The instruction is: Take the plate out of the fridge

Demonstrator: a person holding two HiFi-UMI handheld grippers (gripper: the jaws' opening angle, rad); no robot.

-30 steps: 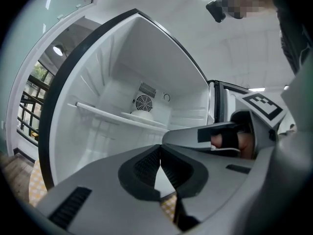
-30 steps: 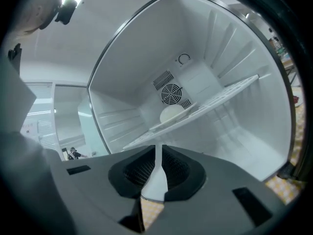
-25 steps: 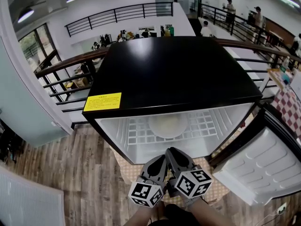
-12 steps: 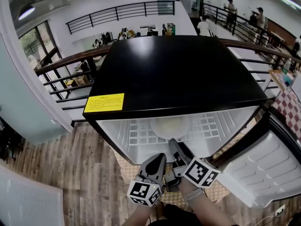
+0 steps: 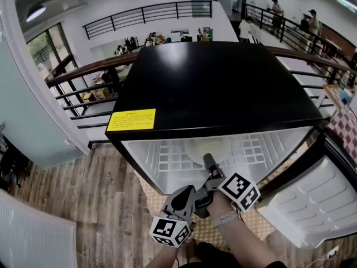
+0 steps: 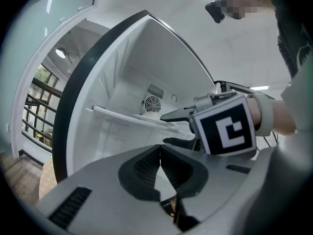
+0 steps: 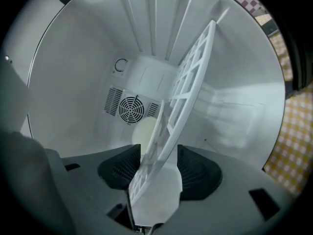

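A black-topped fridge (image 5: 217, 82) stands open, its inside white. A pale round plate (image 5: 207, 146) lies on the white wire shelf (image 5: 167, 158); the right gripper view shows the plate (image 7: 145, 131) beside the shelf grid (image 7: 188, 77). My right gripper (image 5: 207, 159) reaches into the opening, rolled onto its side. Its jaws have just been opening and now stand wide. The shelf's front edge passes between the right gripper's (image 7: 154, 153) pads without touching them. My left gripper (image 5: 188, 191) hangs shut and empty in front of the fridge, just behind the right one (image 6: 165, 129).
The fridge door (image 5: 312, 205) hangs open at the right. A fan grille (image 7: 128, 109) sits in the back wall. Under the fridge lies a yellow checked mat (image 5: 254, 228) on a wooden floor (image 5: 100, 205). A railing (image 5: 83, 77) runs behind the fridge.
My right gripper has rolled over, moved forward into the fridge opening and opened its jaws. The left gripper has stayed almost where it was.
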